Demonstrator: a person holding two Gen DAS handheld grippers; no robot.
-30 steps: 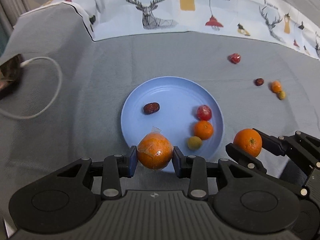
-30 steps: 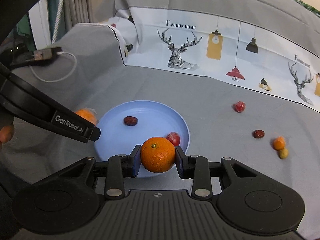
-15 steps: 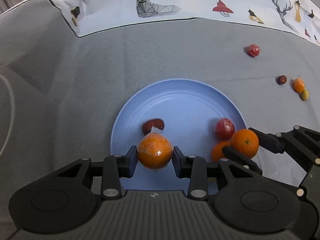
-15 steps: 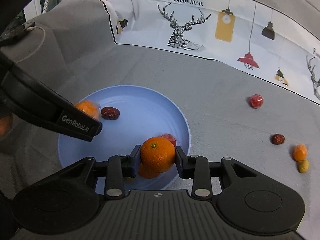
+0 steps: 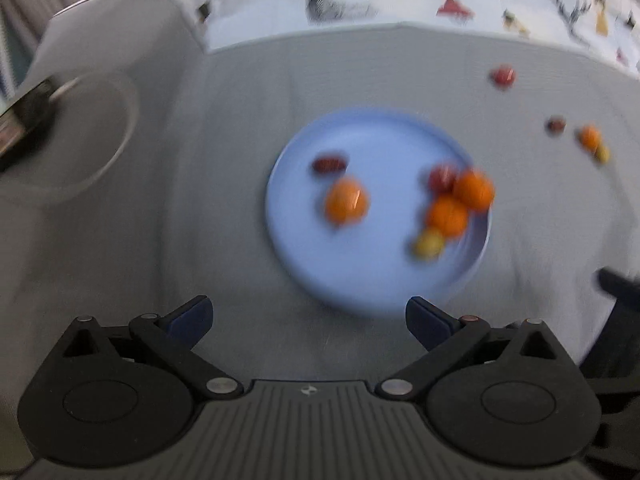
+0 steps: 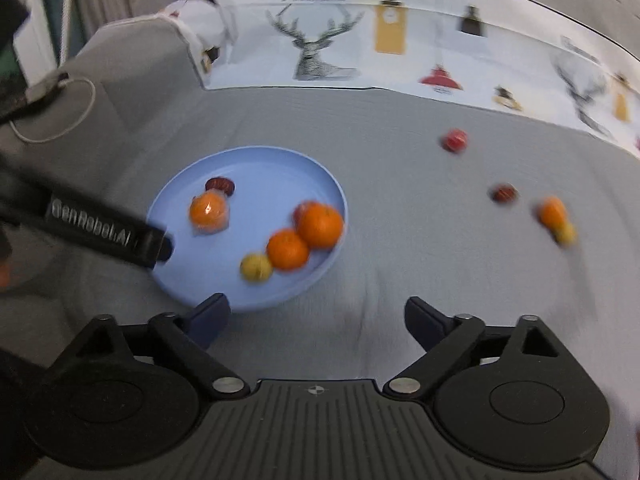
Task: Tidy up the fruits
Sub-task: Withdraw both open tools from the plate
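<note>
Left gripper (image 5: 308,316) and right gripper (image 6: 318,314): jaws just spread wide, nothing between. Wrapped orange (image 6: 209,213) and bare orange (image 6: 320,226) resting on blue plate (image 6: 256,160), apart.

The right gripper (image 6: 316,316) was seen with jaws just opened wide, nothing between them; two oranges (image 6: 304,236) were observed lying on the blue plate (image 6: 256,164).

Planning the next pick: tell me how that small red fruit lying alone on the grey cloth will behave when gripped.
The small red fruit looks round, so it will probably roll if nudged. Its surface seems glossy, perhaps wrapped, so the fingers may slip. The soft grey cloth should slow any roll.
</note>
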